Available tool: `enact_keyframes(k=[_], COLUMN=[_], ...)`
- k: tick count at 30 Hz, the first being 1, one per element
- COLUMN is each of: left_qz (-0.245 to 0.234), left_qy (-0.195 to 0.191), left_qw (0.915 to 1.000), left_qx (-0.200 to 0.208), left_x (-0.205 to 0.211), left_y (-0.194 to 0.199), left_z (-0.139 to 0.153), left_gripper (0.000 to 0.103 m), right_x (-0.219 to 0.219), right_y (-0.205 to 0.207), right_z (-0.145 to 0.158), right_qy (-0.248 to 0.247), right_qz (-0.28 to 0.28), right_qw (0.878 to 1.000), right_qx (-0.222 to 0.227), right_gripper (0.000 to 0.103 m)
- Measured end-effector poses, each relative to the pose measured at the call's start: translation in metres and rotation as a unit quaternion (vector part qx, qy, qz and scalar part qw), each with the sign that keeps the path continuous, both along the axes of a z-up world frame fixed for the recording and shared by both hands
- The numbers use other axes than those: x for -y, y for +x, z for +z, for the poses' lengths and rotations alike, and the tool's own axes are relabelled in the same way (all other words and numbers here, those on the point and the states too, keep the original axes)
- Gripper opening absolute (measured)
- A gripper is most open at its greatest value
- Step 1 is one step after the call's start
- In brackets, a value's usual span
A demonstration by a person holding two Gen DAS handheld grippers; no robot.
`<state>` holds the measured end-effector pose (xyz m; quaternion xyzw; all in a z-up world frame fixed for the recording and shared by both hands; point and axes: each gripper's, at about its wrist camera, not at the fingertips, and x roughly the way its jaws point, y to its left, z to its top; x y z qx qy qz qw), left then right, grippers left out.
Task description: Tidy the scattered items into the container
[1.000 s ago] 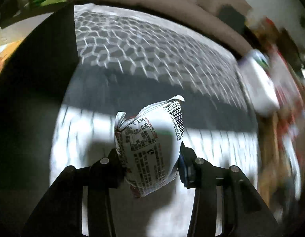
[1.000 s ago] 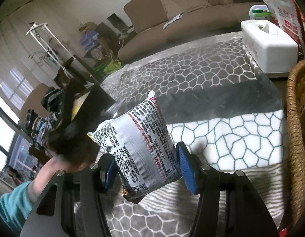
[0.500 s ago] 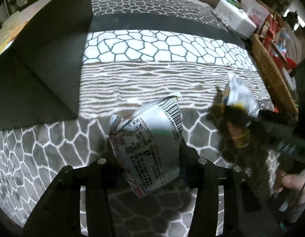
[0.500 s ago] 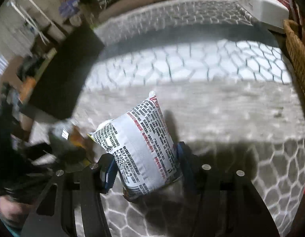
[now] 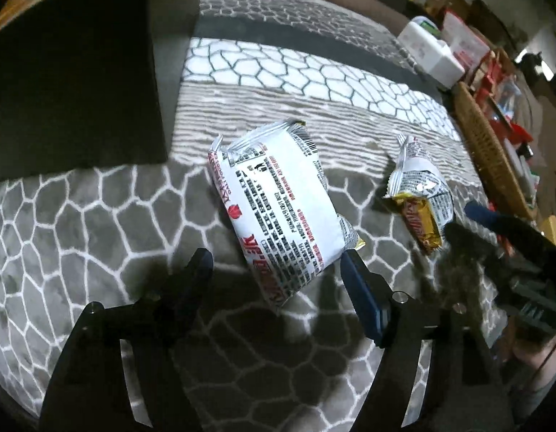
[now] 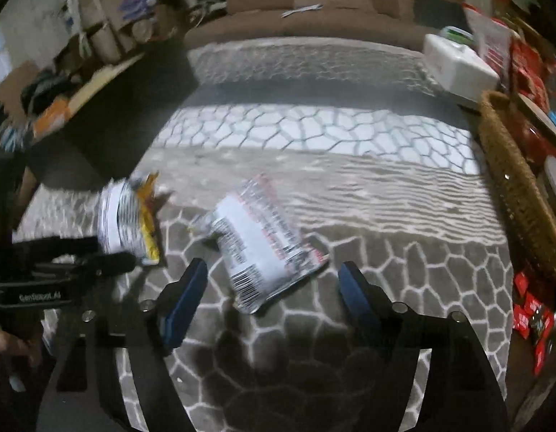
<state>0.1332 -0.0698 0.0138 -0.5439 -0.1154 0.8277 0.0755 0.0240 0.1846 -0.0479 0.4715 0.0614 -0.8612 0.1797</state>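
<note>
My left claw (image 5: 274, 270) is opening, its snack packet (image 5: 278, 205) loose between the jaws. My right claw (image 6: 272, 280) is opening, its packet (image 6: 260, 241) just ahead of it on the patterned rug (image 6: 385, 252)

Both tools are matte black, each splitting into two angled arms studded with round silver screw heads. The left gripper (image 5: 276, 270) carries a blue pad on its right-hand finger (image 5: 364, 298); the other fingertip looks dark, perhaps only in shadow. The right gripper (image 6: 272, 282) shows blue pads on both fingers (image 6: 186, 297). Seen from the right wrist, the left tool's black body bears small white lettering, too blurred to read with confidence.
</note>
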Motion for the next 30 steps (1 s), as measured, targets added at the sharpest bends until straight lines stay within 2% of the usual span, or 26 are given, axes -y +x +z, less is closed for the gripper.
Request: enact_keyframes(k=[2, 4, 6, 8, 9, 11, 13, 15, 19, 22, 25, 27, 29, 30], left_qz=[0.002, -0.008, -0.032, -0.056, -0.068, -0.092, -0.107, -0.122, -0.146, -0.162, -0.161, -0.145, -0.120, -0.109], left_qy=[-0.001, -0.029, -0.110, -0.170, -0.194, -0.221, -0.230, -0.240, -0.237, -0.220, -0.162, -0.129, -0.097, -0.085], left_qw=[1.0000, 0.9995, 0.9932, 0.9831, 0.9779, 0.9698, 0.9658, 0.9610, 0.9569, 0.9584, 0.9707, 0.9783, 0.9857, 0.9883], left_qx=[-0.003, -0.005, -0.024, -0.035, -0.039, -0.048, -0.053, -0.064, -0.081, -0.083, -0.075, -0.072, -0.068, -0.065], left_x=[-0.003, -0.009, -0.023, -0.039, -0.047, -0.062, -0.073, -0.088, -0.117, -0.138, -0.145, -0.135, -0.112, -0.103], left_y=[-0.003, -0.007, -0.007, -0.005, -0.005, -0.006, -0.007, -0.009, -0.016, -0.025, -0.036, -0.038, -0.038, -0.037], left_z=[-0.001, -0.001, 0.002, 0.006, 0.008, 0.015, 0.020, 0.029, 0.041, 0.046, 0.055, 0.063, 0.068, 0.068], left_gripper=[0.068, 0.062, 0.061, 0.059, 0.058, 0.058, 0.058, 0.057, 0.060, 0.062, 0.062, 0.063, 0.070, 0.071], right_x=[0.013, 0.021, 0.021, 0.007, -0.005, -0.034, -0.058, -0.075, -0.100, -0.116, -0.135, -0.142, -0.149, -0.152], right_y=[0.000, -0.003, -0.007, -0.015, -0.020, -0.030, -0.035, -0.036, -0.040, -0.044, -0.042, -0.040, -0.034, -0.033], right_z=[-0.006, -0.014, -0.016, -0.014, -0.012, -0.013, -0.012, -0.007, 0.010, 0.015, 0.016, 0.016, 0.017, 0.017], right_qy=[0.032, 0.066, 0.061, -0.005, -0.063, -0.167, -0.214, -0.217, -0.167, -0.117, -0.112, -0.117, -0.130, -0.136], right_qz=[0.014, 0.022, 0.018, -0.002, -0.015, -0.056, -0.088, -0.101, -0.122, -0.140, -0.155, -0.164, -0.174, -0.178], right_qw=[0.999, 0.997, 0.998, 1.000, 0.997, 0.980, 0.967, 0.966, 0.976, 0.982, 0.981, 0.979, 0.975, 0.974], right_qx=[-0.014, -0.017, -0.011, 0.020, 0.044, 0.091, 0.107, 0.099, 0.063, 0.045, 0.039, 0.038, 0.036, 0.034], right_gripper=[0.070, 0.053, 0.053, 0.052, 0.050, 0.048, 0.046, 0.047, 0.049, 0.049, 0.049, 0.049, 0.051, 0.055])
